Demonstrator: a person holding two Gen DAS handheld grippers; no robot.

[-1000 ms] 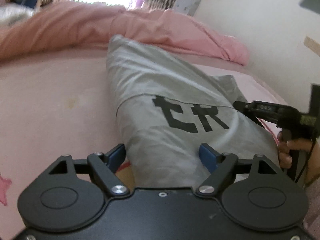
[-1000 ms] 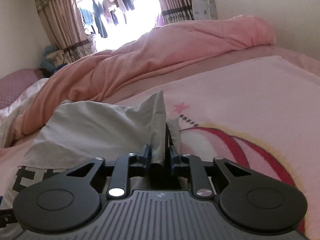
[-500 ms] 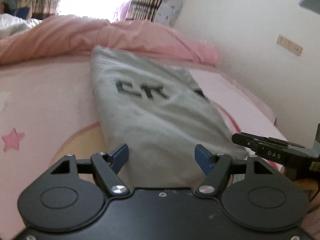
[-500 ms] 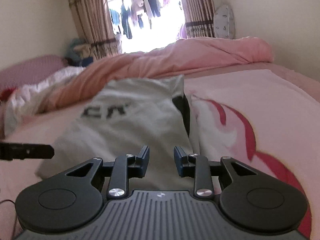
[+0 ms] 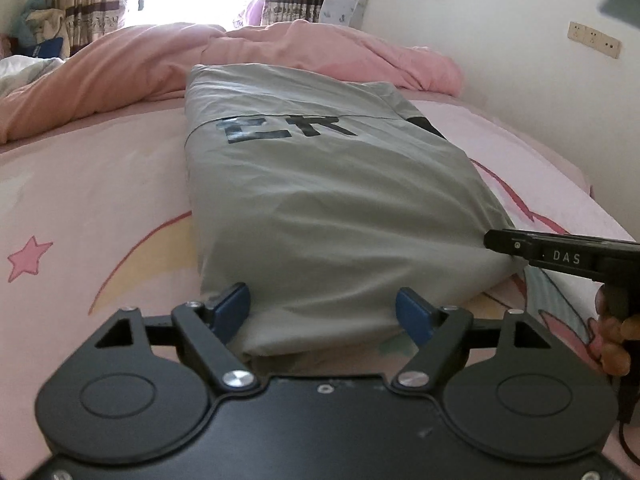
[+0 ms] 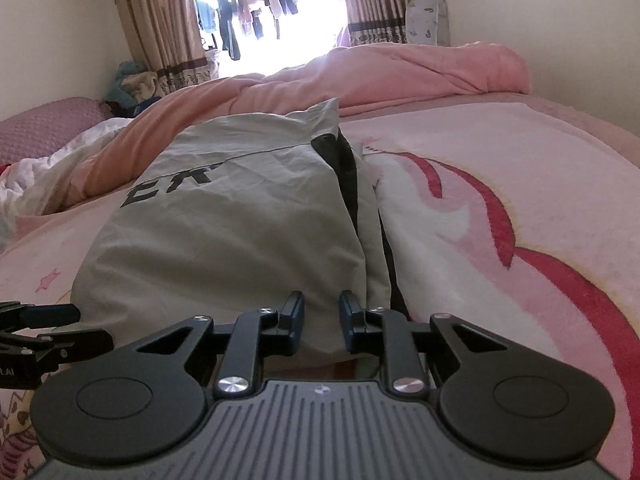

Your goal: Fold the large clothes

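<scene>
A grey garment (image 5: 328, 200) with black letters lies folded into a long strip on the pink bed; it also shows in the right wrist view (image 6: 240, 232). My left gripper (image 5: 326, 314) is open wide, its blue pads on either side of the strip's near left end. My right gripper (image 6: 322, 320) is open with a narrow gap, at the near right corner of the strip, nothing pinched. The right gripper's tip (image 5: 520, 246) shows in the left wrist view at the cloth's right corner. The left gripper (image 6: 44, 320) shows at the left edge of the right wrist view.
A pink printed blanket (image 6: 500, 220) covers the bed. A bunched pink duvet (image 5: 140, 64) lies across the far end, a white wall (image 5: 520, 60) along the right side. Curtains and a bright window (image 6: 272, 20) stand behind.
My right gripper has let go of the cloth corner and opened. The garment now lies flat, and both grippers sit at its near end.
</scene>
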